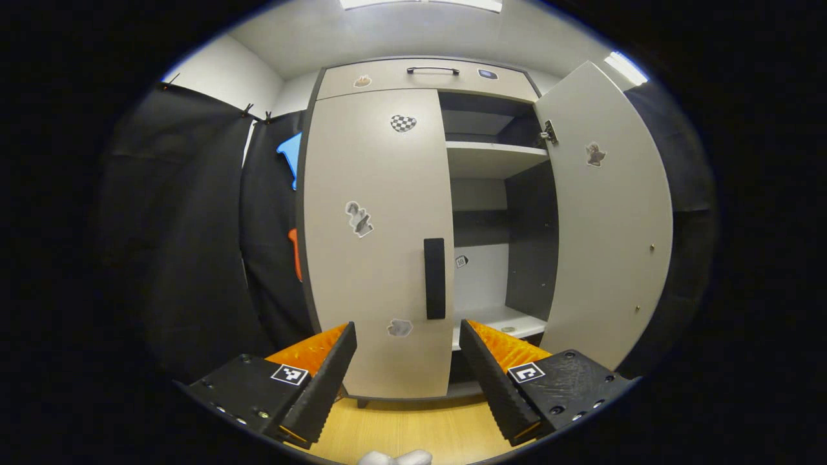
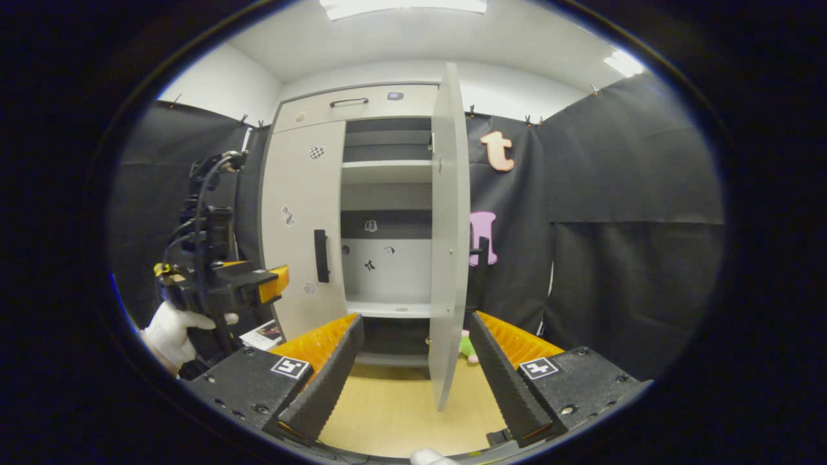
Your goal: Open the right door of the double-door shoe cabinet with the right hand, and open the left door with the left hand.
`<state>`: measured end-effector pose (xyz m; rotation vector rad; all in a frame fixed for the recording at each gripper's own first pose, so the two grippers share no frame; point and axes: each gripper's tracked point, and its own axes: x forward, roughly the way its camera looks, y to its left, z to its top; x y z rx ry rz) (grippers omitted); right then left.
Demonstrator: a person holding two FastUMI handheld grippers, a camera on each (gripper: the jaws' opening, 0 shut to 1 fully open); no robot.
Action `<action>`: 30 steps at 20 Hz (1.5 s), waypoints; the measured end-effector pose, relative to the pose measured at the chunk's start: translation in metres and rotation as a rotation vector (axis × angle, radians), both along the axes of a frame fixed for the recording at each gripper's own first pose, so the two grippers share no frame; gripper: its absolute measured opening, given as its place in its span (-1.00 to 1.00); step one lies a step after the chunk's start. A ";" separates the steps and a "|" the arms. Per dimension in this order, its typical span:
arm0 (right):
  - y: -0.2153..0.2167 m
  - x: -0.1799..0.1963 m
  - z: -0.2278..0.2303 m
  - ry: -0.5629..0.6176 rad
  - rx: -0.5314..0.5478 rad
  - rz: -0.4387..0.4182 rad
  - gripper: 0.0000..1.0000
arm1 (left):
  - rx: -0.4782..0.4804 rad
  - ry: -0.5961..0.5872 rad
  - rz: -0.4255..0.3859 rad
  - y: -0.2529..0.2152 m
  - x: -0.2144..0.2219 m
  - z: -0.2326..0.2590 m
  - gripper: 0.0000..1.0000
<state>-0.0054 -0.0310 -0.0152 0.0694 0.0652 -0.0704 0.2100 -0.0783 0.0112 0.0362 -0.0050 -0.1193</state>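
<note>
Shoe cabinet [image 1: 420, 77] dead ahead. Right door [image 1: 607, 219] swung wide at 2 o'clock; left door [image 1: 378, 239] closed, black handle [image 1: 435, 278] at 12 o'clock. Left hand-held gripper [image 1: 407, 361] released, seemingly short of handle. Right hand-held gripper [image 2: 417, 361] released, straddling right door's edge without touching.

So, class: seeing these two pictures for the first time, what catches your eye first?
The shoe cabinet stands half open: its right door swung wide, baring pale shelves, while the left door stays closed, its dark handle untouched. Both grippers, left and right, are open.
</note>
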 end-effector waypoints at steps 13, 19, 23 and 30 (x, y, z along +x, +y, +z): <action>-0.033 0.035 -0.010 0.049 -0.023 -0.058 1.00 | -0.020 0.016 -0.002 -0.038 0.139 -0.005 0.92; -0.030 0.045 -0.012 0.058 -0.032 -0.038 1.00 | -0.005 0.023 0.006 -0.039 0.148 -0.012 0.60; -0.025 0.050 -0.011 0.057 -0.032 -0.019 1.00 | -0.011 0.033 -0.006 -0.039 0.149 -0.015 -0.31; -0.027 0.042 -0.009 0.042 -0.018 -0.008 1.00 | -0.029 0.050 -0.035 -0.037 0.140 -0.015 -0.78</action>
